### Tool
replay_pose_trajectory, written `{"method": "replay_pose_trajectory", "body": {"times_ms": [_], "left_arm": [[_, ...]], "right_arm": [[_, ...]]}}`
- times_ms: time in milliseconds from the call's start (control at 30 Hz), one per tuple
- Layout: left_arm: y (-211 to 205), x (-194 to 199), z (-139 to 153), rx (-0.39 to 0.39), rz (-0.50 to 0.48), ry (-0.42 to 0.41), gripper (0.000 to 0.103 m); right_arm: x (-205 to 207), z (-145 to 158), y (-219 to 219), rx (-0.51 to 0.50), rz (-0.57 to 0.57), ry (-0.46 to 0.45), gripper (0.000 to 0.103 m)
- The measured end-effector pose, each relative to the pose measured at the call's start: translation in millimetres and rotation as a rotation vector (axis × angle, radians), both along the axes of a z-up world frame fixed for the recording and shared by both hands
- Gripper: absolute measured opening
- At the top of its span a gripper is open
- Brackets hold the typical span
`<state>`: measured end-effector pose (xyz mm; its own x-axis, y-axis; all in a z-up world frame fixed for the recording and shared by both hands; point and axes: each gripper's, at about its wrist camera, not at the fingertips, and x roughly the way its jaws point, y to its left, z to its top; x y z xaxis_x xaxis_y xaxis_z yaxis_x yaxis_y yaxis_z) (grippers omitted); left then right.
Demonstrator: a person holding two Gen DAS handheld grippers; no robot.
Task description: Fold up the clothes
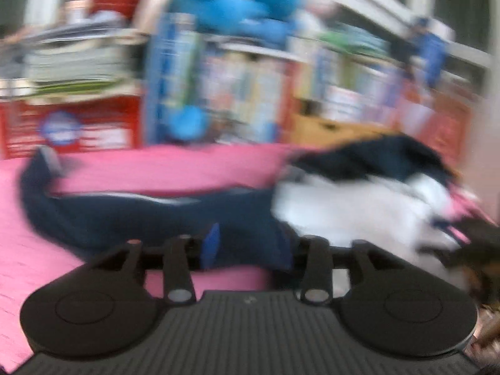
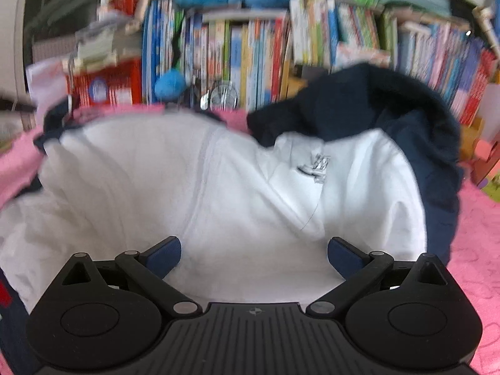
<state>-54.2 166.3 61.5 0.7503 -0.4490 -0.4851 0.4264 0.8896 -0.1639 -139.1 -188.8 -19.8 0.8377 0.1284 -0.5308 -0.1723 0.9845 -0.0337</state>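
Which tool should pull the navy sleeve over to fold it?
Probably the left tool. It looks shut on the navy sleeve, though that view is blurry. The right tool is open above the white lining, holding nothing.

My left view is smeared all over: the shelf [image 1: 218, 72] is only streaks of colour. My left tongs [image 1: 247, 250] are buried in the navy garment [image 1: 140, 215], so their grip is unreadable. The white lining [image 2: 218, 187] runs off the right view's left edge.
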Motion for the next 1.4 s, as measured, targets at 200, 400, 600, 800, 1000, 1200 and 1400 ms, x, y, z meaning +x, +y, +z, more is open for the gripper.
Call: {"method": "replay_pose_trajectory", "body": {"times_ms": [200,400,600,800,1000,1200,1400], "left_arm": [[-68.1,11.4,-3.6,-0.009,-0.051,-0.072,0.051],[-109.9,49.6,-28.3,0.044,0.096,-0.068,0.051],[-111.9,65.2,-56.4,0.067,0.120,0.078,0.052],[-120.9,65.6,-60.3,0.128,0.102,0.092,0.061],[-123.2,62.8,-60.0,0.138,0.099,0.093,0.062],[-126.8,66.6,-57.7,0.139,0.095,0.098,0.065],[-128.8,66.7,-57.4,0.148,0.091,0.097,0.068]], "right_arm": [[-7.2,39.6,-18.9,0.052,-0.032,-0.137,0.102],[75.9,84.9,-23.9,-0.136,-0.070,-0.176,0.103],[200.8,69.2,-29.4,-0.198,-0.129,0.016,0.103],[220.8,30.7,-56.6,-0.141,-0.217,0.222,0.030],[160.0,70.5,-135.0,-0.129,-0.533,-0.018,0.009],[71.9,89.3,-267.3,-0.053,-0.963,-0.079,0.030],[27.6,68.7,-288.1,0.049,-0.849,0.028,0.070]]}}
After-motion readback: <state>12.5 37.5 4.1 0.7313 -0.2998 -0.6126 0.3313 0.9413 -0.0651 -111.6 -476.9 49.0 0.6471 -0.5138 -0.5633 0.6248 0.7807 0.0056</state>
